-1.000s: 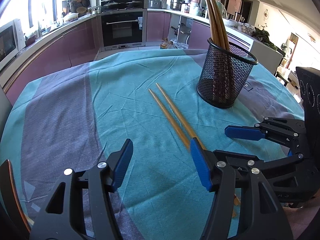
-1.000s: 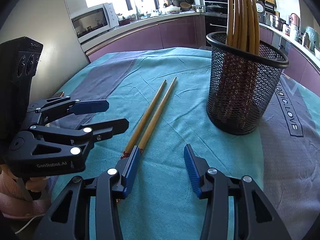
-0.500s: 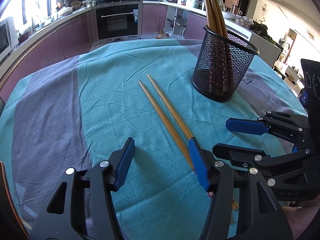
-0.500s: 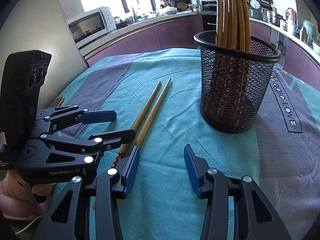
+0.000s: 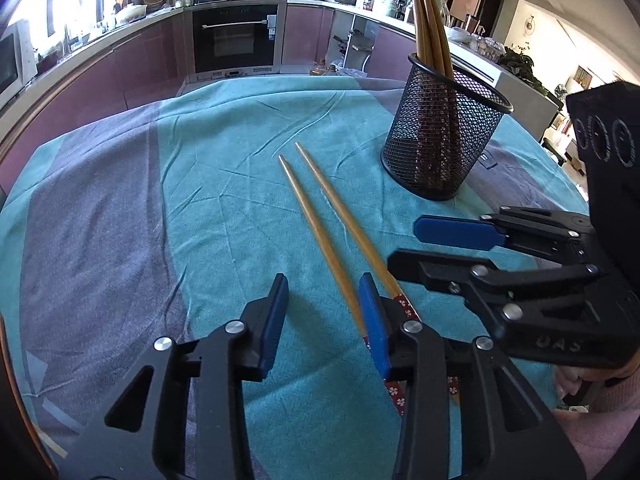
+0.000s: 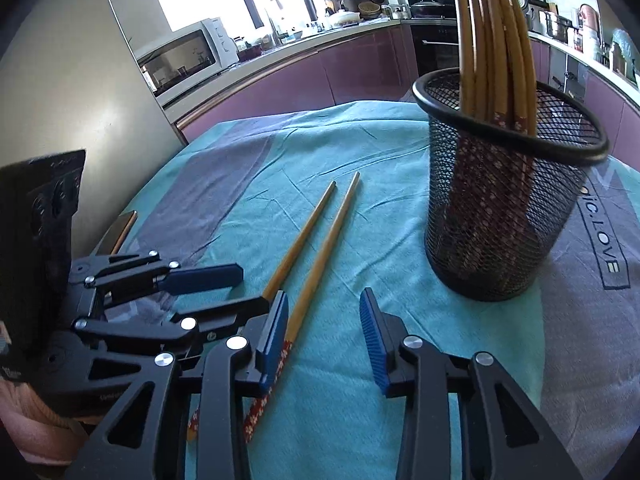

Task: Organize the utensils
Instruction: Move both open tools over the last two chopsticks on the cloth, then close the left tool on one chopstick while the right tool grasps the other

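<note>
Two wooden chopsticks (image 5: 320, 224) with red flowered ends lie side by side on the teal cloth; they also show in the right wrist view (image 6: 316, 236). My left gripper (image 5: 324, 300) is open, low over their near ends, one chopstick between its fingers. My right gripper (image 6: 324, 320) is open and empty just right of the chopsticks; in the left wrist view it (image 5: 412, 244) shows at right. A black mesh holder (image 5: 440, 136) with several chopsticks stands beyond; it fills the right of the right wrist view (image 6: 500, 208).
The round table carries a teal and purple cloth (image 5: 120, 208). Its edge curves at left. A kitchen counter with an oven (image 5: 234, 36) and a microwave (image 6: 180, 60) lies behind. My left gripper (image 6: 208, 292) shows at left in the right wrist view.
My left gripper has moved forward and right so one chopstick lies between its narrower-set fingers. My right gripper has moved closer to the holder and the left gripper.
</note>
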`<state>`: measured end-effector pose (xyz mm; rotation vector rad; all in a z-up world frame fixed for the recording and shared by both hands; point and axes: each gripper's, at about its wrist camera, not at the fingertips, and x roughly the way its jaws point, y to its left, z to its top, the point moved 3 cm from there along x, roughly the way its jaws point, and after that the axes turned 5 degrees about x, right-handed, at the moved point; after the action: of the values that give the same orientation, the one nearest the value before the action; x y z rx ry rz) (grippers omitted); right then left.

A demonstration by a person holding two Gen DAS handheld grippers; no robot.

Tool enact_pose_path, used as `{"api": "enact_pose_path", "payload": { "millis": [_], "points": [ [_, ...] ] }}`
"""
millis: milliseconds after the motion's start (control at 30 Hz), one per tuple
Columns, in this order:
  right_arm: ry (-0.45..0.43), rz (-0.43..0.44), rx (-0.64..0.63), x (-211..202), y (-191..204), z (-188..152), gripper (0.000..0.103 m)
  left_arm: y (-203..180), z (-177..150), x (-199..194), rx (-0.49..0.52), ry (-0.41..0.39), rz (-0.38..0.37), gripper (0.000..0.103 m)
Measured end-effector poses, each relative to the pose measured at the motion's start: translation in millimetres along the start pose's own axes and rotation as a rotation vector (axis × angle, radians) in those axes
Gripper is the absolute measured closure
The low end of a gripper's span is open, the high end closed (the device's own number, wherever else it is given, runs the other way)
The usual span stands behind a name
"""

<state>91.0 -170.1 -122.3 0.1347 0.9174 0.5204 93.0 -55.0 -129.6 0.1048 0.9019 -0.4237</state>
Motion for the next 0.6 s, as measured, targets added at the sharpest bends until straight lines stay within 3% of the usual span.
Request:
{"api": "enact_pose_path", "payload": {
  "millis": [600],
  "points": [
    [0.029, -0.061, -0.029, 19.8, 6.6, 11.1, 0.078, -2.2, -2.9, 1.1, 0.006, -0.003, 0.009, 0.07]
  ]
}}
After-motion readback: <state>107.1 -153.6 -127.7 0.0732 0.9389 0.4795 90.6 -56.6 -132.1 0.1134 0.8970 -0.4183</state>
